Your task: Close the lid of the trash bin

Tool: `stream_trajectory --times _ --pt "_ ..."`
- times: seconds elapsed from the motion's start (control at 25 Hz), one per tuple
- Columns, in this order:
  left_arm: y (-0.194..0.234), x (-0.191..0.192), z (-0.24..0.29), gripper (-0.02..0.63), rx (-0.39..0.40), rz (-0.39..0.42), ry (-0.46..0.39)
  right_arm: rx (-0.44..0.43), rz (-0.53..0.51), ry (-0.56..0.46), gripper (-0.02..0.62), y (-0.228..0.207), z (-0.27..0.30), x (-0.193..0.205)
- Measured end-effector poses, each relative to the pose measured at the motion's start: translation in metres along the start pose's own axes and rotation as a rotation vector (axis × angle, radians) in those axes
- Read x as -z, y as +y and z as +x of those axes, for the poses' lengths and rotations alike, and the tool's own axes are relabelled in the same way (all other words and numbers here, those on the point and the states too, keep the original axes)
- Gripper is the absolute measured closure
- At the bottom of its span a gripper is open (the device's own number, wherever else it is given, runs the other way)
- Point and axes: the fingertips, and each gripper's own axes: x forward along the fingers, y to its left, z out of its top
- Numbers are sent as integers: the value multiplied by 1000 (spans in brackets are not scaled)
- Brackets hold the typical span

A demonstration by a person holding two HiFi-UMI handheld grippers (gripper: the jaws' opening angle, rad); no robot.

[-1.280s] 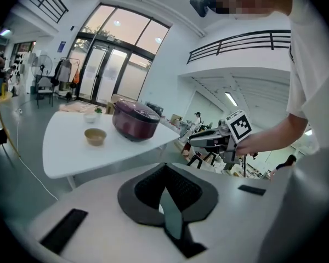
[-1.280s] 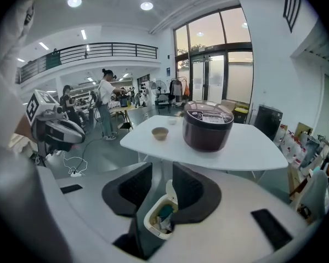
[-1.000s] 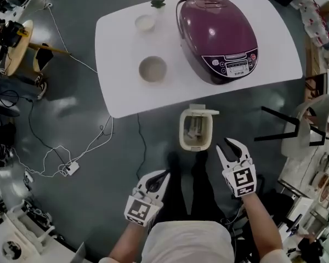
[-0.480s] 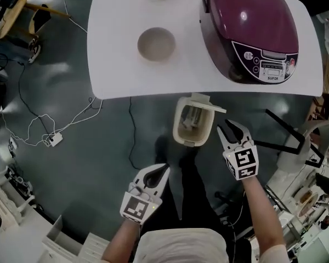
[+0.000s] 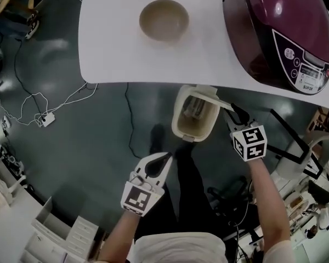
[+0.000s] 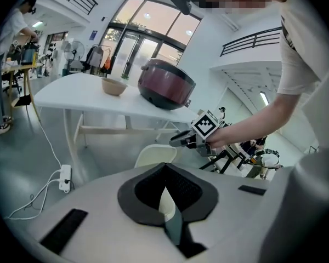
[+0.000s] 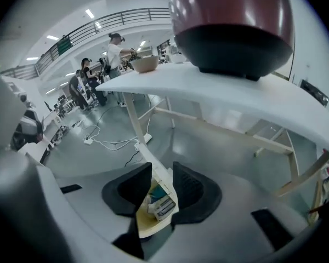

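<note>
A cream trash bin point(image 5: 194, 119) stands on the floor just under the table's front edge, open, with rubbish inside. Its lid point(image 5: 209, 95) stands raised at the far side. My right gripper point(image 5: 234, 112) is at the lid's right edge; in the right gripper view the jaws straddle the thin lid point(image 7: 153, 166), which fills the gap, and the bin's inside point(image 7: 156, 204) shows below it. My left gripper point(image 5: 160, 161) hangs shut above the floor near the bin's front left, holding nothing. The left gripper view shows the bin point(image 6: 153, 155) and the right gripper point(image 6: 178, 140).
A white table point(image 5: 115, 48) carries a maroon rice cooker point(image 5: 285, 32) and a beige bowl point(image 5: 163, 19). Cables and a power strip point(image 5: 44, 118) lie on the floor to the left. A black chair frame point(image 5: 290, 138) stands right of the bin.
The right gripper moved forward from beside the bin to the lid's right edge and its jaws narrowed onto it. The head view shifted closer to the table. The left gripper stayed low.
</note>
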Motion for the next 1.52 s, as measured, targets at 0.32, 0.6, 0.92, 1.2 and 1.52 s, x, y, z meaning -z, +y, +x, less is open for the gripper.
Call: stream_trajectory --times 0.32,0.6,0.92,1.2,1.52 --pt "7 24 11 592 -8 -17 32 -21 39 26 479 -7 12 15" --pt "13 43 18 592 4 -15 44 -18 119 -26 485 10 7 22" --pt "14 59 21 592 29 -2 52 4 138 -49 490 40 0 47" --pt "26 77 21 592 31 -5 61 14 105 -29 494 63 3 71" --pt "32 94 25 592 41 -13 69 -27 53 49 488 101 17 116"
